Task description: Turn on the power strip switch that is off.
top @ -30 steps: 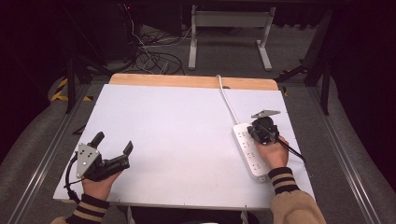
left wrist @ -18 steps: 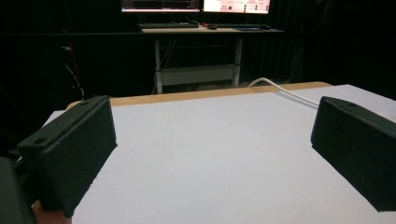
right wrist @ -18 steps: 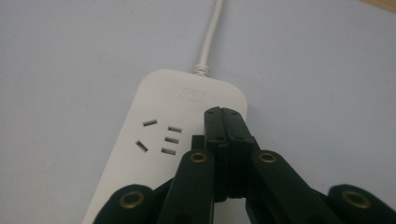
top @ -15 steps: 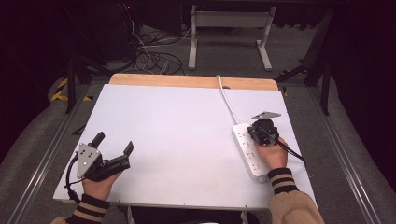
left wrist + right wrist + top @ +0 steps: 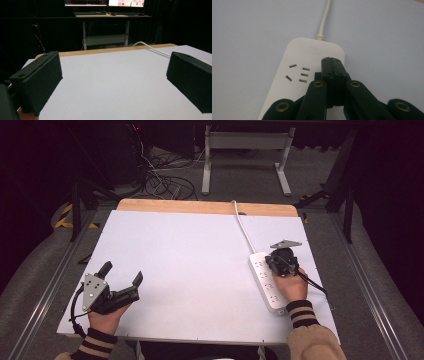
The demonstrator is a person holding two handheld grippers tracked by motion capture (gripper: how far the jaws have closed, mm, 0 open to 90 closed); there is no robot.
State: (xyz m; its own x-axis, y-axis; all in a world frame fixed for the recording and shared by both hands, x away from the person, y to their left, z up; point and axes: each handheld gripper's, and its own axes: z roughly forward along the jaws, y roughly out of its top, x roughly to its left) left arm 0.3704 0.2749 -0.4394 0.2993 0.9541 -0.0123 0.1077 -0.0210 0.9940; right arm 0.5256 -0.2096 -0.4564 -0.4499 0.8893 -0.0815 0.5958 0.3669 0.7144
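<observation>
Nothing much has shifted since a second ago. At the near left corner of the white table (image 5: 190, 250) the left gripper (image 5: 120, 279) rests with jaws spread wide, bare board between them. Rightward, the power strip (image 5: 261, 270) lies along the right edge, its cord (image 5: 242, 227) running back. Over its far end sits the right gripper (image 5: 333, 65), jaws pressed together, empty.

Beneath the closed right gripper (image 5: 333, 61), whose matt black plastic links carry brass-coloured rivets, lies a smooth satin white plastic power strip (image 5: 298, 75) on a matt white table sheet (image 5: 190, 255) edged with bare wood, while the left gripper (image 5: 120, 275) pads (image 5: 40, 80) look rough, matt black.
</observation>
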